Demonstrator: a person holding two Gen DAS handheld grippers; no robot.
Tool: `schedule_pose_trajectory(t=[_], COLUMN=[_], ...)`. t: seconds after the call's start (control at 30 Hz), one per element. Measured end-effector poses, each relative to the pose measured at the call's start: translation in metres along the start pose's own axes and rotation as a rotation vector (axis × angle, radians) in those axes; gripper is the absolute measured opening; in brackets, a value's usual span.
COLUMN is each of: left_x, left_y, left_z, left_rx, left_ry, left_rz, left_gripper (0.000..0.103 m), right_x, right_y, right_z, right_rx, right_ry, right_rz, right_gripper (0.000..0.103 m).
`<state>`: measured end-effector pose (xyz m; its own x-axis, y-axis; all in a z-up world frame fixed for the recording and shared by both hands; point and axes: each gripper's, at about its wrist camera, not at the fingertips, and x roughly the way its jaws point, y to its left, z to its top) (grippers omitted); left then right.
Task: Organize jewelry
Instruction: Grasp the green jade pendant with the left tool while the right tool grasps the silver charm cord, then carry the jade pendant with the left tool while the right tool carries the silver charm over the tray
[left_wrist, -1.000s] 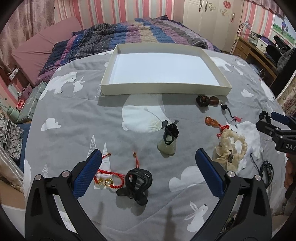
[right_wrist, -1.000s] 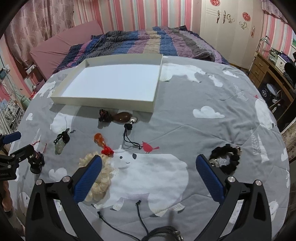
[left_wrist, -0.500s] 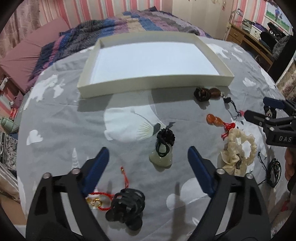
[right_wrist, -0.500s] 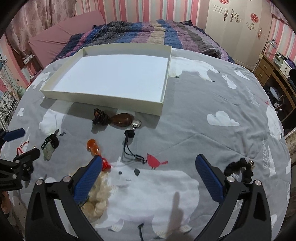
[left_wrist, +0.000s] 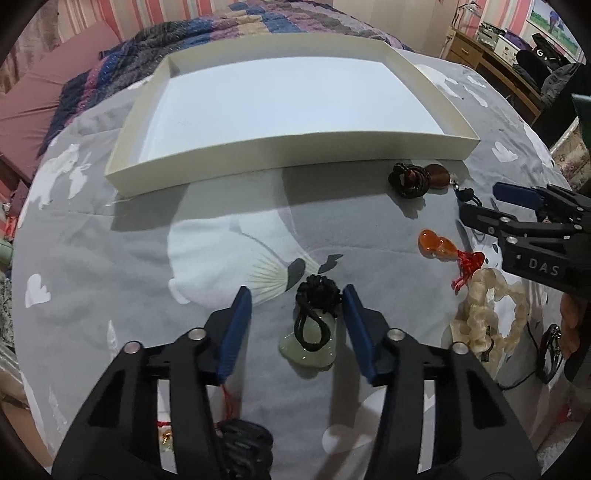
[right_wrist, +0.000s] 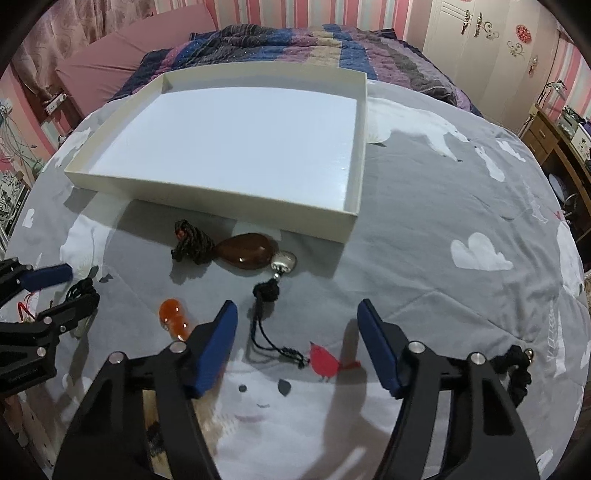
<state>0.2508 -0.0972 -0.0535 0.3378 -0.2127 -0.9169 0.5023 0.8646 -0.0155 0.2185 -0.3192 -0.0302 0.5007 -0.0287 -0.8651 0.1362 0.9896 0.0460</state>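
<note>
- Now we bring the left gripper down over the jade pendant on the bed's grey duvet; its jaws are closing, half-wide, straddling the black cord knot without pinching it yet.
- Our right gripper has its jaws closing around the black tassel cord of the brown stone pendant, not yet gripping.
- Both pieces lie near the white tray, whose near edge faces us, presumably for a short carry.

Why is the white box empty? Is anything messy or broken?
Nothing looks broken. The white box is empty because the jewelry, like the green pendant and brown pendant, lies scattered on the bedspread, cords bunched up.
</note>
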Motion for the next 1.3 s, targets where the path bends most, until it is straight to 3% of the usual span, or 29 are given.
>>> schedule_pose_trajectory(t=[0.27,0.37,0.43,0.47,0.77,0.97,1.13,1.3], left_x=[0.004,0.003,0.002,0.002,-0.004,-0.028,-0.055,-0.066], left_y=[-0.001,0.001,0.003,0.003,0.008,0.007,0.010,0.023], left_z=[0.004,0.004,0.003,0.003,0.003,0.013,0.039,0.092], left_rx=[0.006,-0.001,-0.005,-0.008,-0.031,-0.039,-0.050,-0.070], left_ry=[-0.008,-0.010,-0.007,-0.007,0.002,-0.035,-0.086,-0.131], left_rz=[0.013,0.018,0.015,0.014,0.002,0.004,0.009,0.016], left_gripper=[0.037,0.024,0.022,0.022,0.019,0.018,0.018,0.018], right_x=[0.006,0.006,0.004,0.004,-0.009,-0.035,-0.059,-0.068], right_y=[0.002,0.004,0.006,0.006,0.000,-0.009,-0.018,-0.023], right_z=[0.006,0.006,0.005,0.005,0.005,0.014,0.034,0.069], right_rx=[-0.004,-0.012,-0.017,-0.016,-0.005,0.016,0.024,0.037], right_ry=[-0.006,-0.014,-0.017,-0.018,-0.050,-0.098,-0.150,-0.186], right_rz=[0.019,0.026,0.035,0.040,0.056,0.076,0.093,0.097], right_gripper=[0.043,0.031,0.015,0.012,0.011,0.011,0.011,0.011])
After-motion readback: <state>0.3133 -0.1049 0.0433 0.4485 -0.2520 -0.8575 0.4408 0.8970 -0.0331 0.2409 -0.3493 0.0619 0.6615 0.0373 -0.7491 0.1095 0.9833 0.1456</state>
